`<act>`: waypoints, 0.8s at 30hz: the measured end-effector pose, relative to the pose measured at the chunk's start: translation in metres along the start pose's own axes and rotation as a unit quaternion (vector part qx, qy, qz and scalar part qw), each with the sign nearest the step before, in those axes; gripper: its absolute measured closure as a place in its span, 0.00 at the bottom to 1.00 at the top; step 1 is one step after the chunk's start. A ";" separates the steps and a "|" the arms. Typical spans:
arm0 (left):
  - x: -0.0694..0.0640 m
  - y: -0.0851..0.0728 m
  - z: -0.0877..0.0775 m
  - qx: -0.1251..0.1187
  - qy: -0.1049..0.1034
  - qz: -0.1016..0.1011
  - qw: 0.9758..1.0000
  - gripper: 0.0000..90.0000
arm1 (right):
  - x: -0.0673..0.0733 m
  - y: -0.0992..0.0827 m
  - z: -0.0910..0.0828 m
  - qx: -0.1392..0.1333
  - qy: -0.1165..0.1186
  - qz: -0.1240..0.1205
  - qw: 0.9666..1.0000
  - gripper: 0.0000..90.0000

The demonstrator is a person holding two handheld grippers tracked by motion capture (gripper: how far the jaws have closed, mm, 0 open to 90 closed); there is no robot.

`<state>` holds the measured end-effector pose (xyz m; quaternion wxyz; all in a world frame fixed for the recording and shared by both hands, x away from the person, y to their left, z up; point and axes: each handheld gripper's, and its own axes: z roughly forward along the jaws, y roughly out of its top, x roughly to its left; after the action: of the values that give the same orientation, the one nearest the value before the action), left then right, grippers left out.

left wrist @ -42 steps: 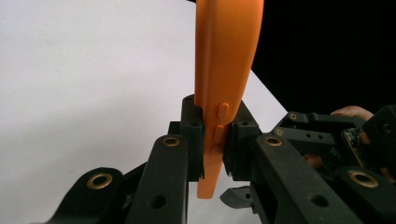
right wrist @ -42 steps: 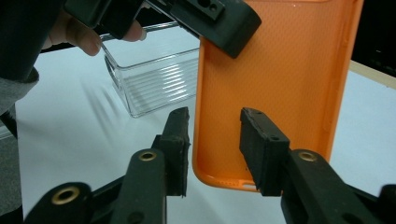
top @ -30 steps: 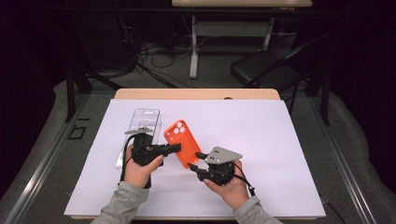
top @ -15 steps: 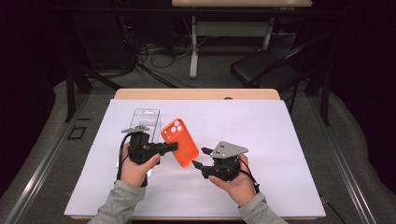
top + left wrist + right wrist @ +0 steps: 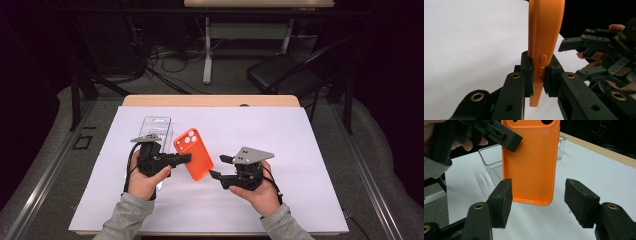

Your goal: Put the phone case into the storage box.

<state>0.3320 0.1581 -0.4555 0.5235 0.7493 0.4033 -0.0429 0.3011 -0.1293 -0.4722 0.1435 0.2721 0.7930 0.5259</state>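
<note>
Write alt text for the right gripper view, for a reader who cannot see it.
An orange phone case stands upright just beyond the right gripper, whose two black jaws are open and apart from it. The left gripper clamps the case's upper left edge; a clear plastic tray lies behind on the white table cover.

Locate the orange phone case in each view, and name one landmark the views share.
High view: orange phone case at table centre, clamped by the left hand-held gripper.
Left gripper view: edge-on, upright between its jaws.
Right gripper view: centre, inner face showing.
Shared landmark: white table cover.
</note>
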 end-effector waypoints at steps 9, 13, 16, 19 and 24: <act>-0.005 0.001 0.002 0.018 -0.015 0.027 0.999 0.89 | -0.006 0.002 -0.006 0.005 0.016 0.001 1.000 0.45; -0.007 0.001 0.004 0.029 -0.018 0.036 0.999 0.89 | -0.008 0.002 -0.007 0.006 0.020 -0.002 1.000 0.46; -0.007 0.000 0.005 0.034 -0.020 0.037 0.999 0.89 | -0.010 0.002 -0.009 0.005 0.032 0.002 0.999 0.47; -0.008 0.000 0.006 0.037 -0.025 0.040 0.998 0.89 | -0.011 0.003 -0.010 0.006 0.040 0.004 0.999 0.47; -0.010 0.000 0.007 0.043 -0.032 0.047 0.997 0.89 | -0.013 0.003 -0.012 0.000 0.052 0.007 0.999 0.46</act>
<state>0.3278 0.1468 -0.4534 0.5046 0.7878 0.3482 -0.0591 0.3068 -0.1449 -0.4653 0.0990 0.2497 0.7974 0.5404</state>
